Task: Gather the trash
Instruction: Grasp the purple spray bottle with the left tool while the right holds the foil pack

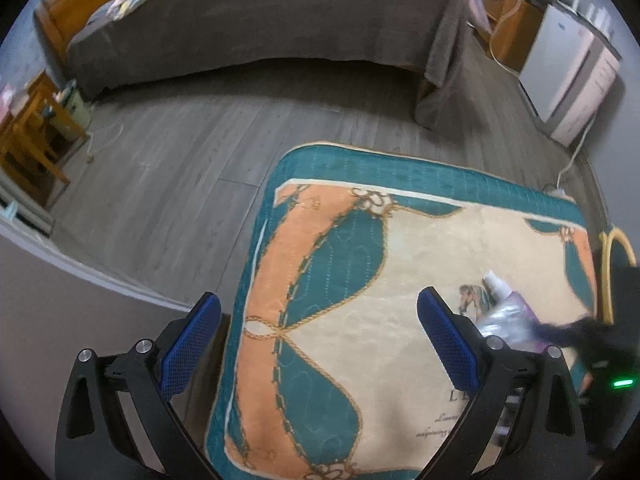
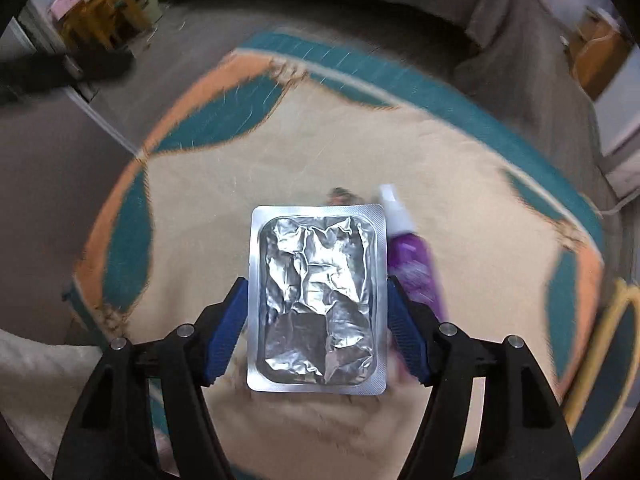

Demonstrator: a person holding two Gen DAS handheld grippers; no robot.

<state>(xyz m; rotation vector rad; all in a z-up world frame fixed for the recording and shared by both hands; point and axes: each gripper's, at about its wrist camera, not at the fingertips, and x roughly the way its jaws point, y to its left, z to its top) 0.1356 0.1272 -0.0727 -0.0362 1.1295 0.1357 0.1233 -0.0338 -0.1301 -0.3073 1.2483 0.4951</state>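
Grey plank flooring carried a patterned rug [image 1: 340, 240]. Near its right edge, the foil tray [image 2: 316, 296] sat clamped in the right claw [image 2: 316, 320], long axis along the fingers, a purple bottle [image 2: 412, 264] just beside. Well apart, the left claw [image 1: 320, 344] gaped, holding nothing.

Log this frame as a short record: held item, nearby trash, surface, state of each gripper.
held item: crumpled silver foil blister tray, gripped at both side edges by the right gripper
nearby trash: purple plastic bottle with white cap, lying just beside the tray
surface: teal, orange and cream patterned rug on grey plank floor
left gripper: fingers apart, nothing between them
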